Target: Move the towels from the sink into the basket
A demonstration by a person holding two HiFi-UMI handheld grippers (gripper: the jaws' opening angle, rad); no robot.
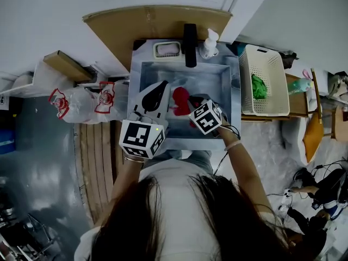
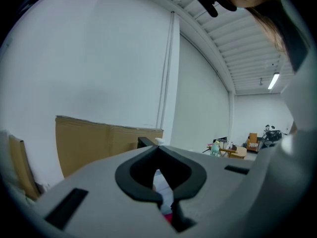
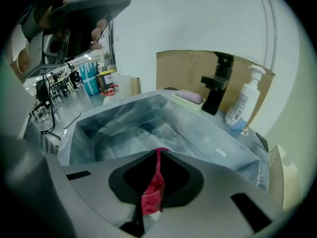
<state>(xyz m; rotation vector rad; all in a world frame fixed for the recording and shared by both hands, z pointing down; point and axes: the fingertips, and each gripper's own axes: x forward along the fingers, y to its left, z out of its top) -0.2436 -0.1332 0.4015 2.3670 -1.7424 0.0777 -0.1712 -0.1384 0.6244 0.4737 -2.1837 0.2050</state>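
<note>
Over the sink [image 1: 234, 86], right gripper [image 3: 159, 152] clamps a red towel [image 3: 152, 192], mostly hidden; left gripper [image 2: 158, 148] closed, empty.

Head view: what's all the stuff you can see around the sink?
sink: one, silvery, middle
red towel: one, red, at the sink, in the right gripper
faucet: one, black, behind the sink
soap bottle: one, white, right of the faucet
soap dish: one, pale with pink soap, left of the faucet
basket: one, white, right of the sink
green towel: one, green, in the basket
cardboard: one, brown, behind the sink
plastic bags: about two, clear with red, left of the sink
left gripper: one, grey, shut, empty
right gripper: one, grey, shut on the red towel
</note>
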